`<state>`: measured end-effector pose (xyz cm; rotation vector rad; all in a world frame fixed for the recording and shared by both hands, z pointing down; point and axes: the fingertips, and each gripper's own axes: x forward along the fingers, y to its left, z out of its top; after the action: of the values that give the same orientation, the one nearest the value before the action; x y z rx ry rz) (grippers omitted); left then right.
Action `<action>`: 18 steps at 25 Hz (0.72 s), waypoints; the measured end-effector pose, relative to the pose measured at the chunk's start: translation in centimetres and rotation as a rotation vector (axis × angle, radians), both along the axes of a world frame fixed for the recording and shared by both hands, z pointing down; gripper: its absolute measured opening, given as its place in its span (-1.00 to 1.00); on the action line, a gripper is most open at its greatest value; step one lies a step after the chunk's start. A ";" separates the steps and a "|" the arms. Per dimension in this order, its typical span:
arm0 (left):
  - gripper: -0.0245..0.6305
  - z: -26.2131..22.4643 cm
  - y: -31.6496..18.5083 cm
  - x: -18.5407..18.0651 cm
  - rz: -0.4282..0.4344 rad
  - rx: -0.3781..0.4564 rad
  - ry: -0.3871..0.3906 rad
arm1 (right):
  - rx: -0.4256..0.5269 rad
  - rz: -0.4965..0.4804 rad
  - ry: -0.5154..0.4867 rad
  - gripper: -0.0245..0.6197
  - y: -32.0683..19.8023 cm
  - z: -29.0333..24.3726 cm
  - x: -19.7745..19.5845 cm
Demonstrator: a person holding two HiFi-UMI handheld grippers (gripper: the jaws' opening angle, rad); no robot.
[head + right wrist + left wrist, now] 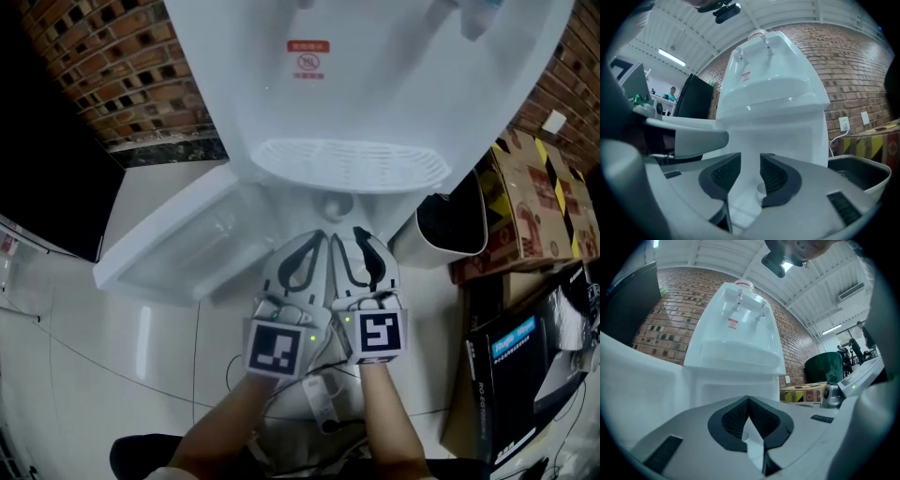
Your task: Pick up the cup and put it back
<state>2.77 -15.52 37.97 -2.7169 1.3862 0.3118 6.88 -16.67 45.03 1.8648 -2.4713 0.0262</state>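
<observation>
Left hand-held gripper (749, 401) is pressed together; right hand-held gripper (750, 160) is spread, pinching nothing. Open dispenser door (169, 248) flanks left and bin (414, 246) flanks right. The cup (761, 189) sits ahead, axis unclear.

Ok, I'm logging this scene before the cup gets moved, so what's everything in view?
water dispenser: one, white, centre, against the brick wall
dispenser door: one, white, swung open lower left
cup: one, whitish, low inside the dispenser, ahead of the right jaws
bin: one, white with black liner, right of the dispenser
cardboard boxes: several, brown, far right
cabinet: one, black, far left
left gripper: one, grey, jaws together, empty
right gripper: one, grey, jaws apart, gripping nothing
</observation>
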 end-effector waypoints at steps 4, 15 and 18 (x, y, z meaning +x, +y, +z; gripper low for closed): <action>-0.93 0.7 -0.8 0.0 -0.004 0.004 0.005 | 0.006 0.019 0.005 -0.51 -0.9 2.0 0.2; -0.93 2.4 -1.2 -0.8 0.010 -0.008 -0.020 | -0.062 0.113 -0.057 0.16 -7.2 10.2 2.4; -0.93 3.0 -0.9 -1.1 0.015 -0.018 -0.032 | -0.104 0.122 -0.054 0.37 -9.5 12.8 2.4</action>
<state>1.66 -16.40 40.97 -2.7355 1.3671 0.2578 9.32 -26.18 57.87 1.9928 -2.3357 0.2081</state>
